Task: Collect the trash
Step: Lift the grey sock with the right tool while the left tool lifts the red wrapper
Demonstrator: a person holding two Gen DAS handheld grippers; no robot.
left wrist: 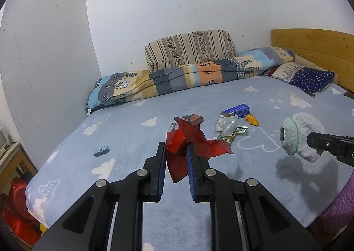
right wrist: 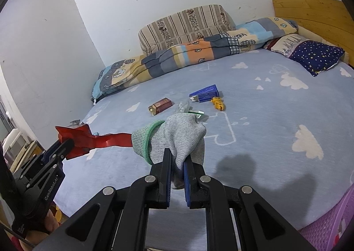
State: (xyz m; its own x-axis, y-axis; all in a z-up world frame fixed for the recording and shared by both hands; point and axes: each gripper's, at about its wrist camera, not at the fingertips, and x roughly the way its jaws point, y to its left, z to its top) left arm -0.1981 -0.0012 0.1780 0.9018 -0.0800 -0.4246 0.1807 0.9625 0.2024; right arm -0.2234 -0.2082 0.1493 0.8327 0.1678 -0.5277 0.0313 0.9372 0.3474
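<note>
My left gripper (left wrist: 176, 151) is shut on a crumpled red wrapper (left wrist: 192, 142) and holds it above the blue cloud-print bed (left wrist: 132, 131); both show at the left of the right wrist view (right wrist: 73, 138). My right gripper (right wrist: 177, 158) is shut on a grey knit glove with a green cuff (right wrist: 177, 138), held above the bed; the glove shows at the right of the left wrist view (left wrist: 298, 136). Loose trash lies mid-bed: a brown cigarette pack (right wrist: 160, 105), a blue box (right wrist: 204, 93), clear plastic wrap (left wrist: 225, 125), a green packet (left wrist: 240, 130) and an orange scrap (right wrist: 218, 103).
A small blue clip (left wrist: 101, 151) lies on the bed's left side. A rolled patchwork quilt (left wrist: 177, 78), a striped cushion (left wrist: 190, 50) and a starry pillow (left wrist: 312, 78) line the far side. A wooden headboard (left wrist: 314, 47) stands right. A purple basket (right wrist: 327, 226) and a red object (left wrist: 17, 202) sit beside the bed.
</note>
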